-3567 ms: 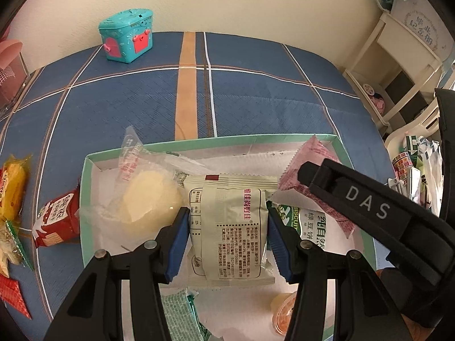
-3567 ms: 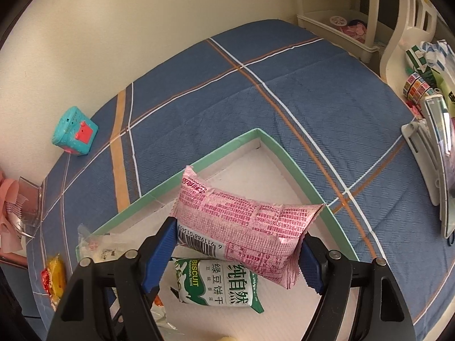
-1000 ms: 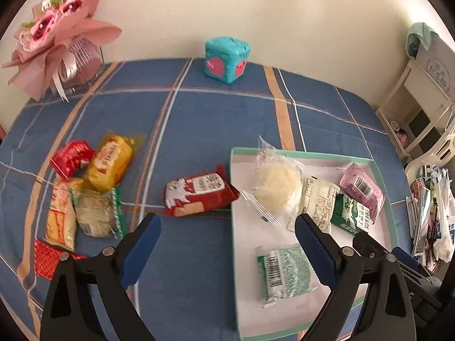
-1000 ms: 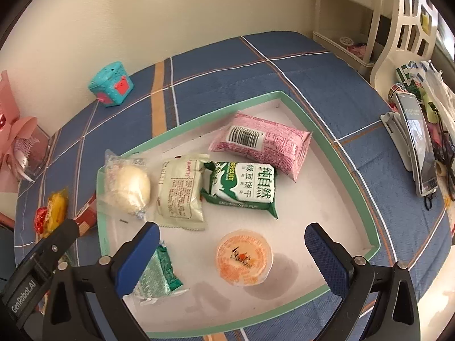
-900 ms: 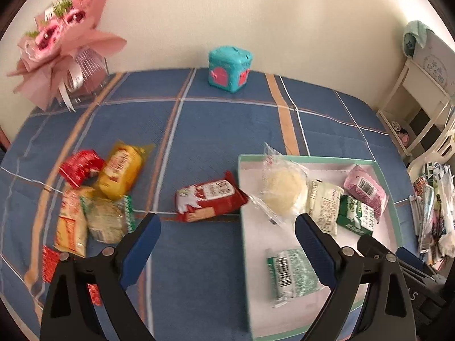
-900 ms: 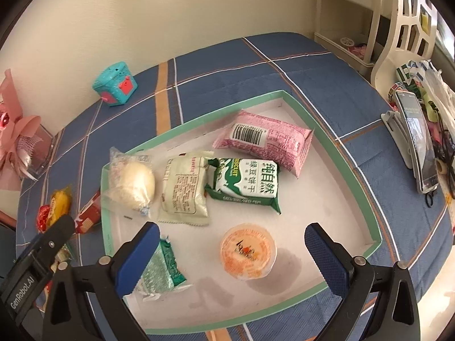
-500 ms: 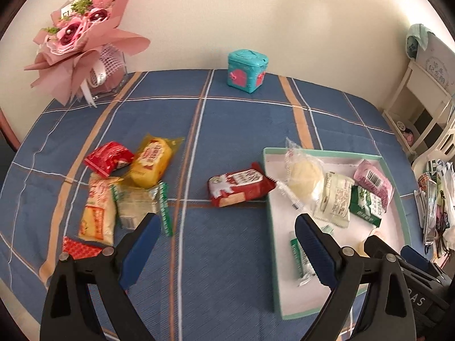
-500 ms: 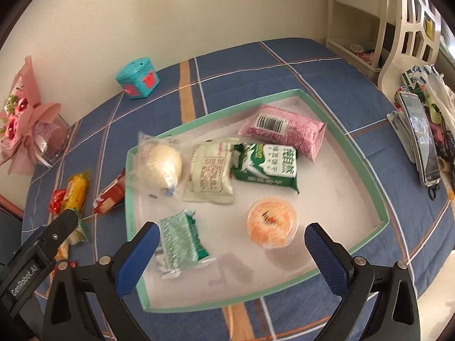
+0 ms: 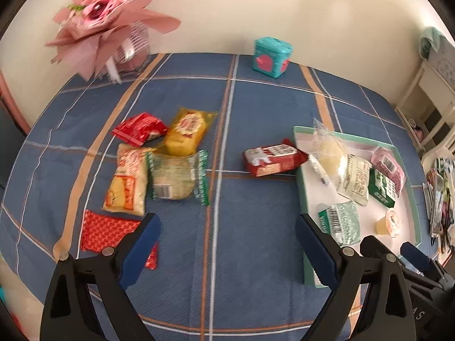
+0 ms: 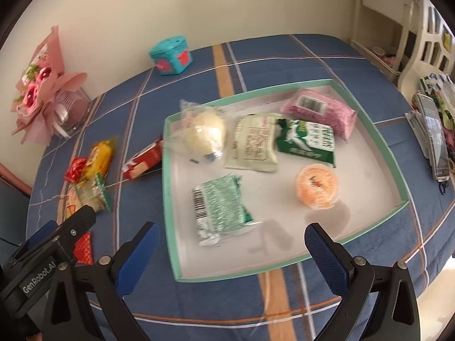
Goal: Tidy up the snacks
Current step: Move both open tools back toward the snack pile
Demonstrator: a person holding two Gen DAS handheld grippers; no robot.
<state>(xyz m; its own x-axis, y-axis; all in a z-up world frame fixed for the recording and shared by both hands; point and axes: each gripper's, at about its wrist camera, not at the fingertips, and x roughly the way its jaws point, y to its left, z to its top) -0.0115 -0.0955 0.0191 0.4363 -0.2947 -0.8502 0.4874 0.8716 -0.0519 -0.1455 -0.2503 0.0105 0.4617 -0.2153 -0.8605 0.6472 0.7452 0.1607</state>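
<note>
Your left gripper (image 9: 227,244) and right gripper (image 10: 230,245) both gape, empty; the red biscuit pack (image 9: 274,156) lies just outside the tray (image 10: 287,267).

Left wrist view looks steeply down from well above the blue plaid surface (image 9: 256,108), centred on the loose packets left of the tray (image 9: 409,187). Right wrist view sits over the tray (image 10: 378,139) itself, facing the wall. Both catch the teal box (image 9: 271,56) and pink bouquet (image 10: 37,91).
</note>
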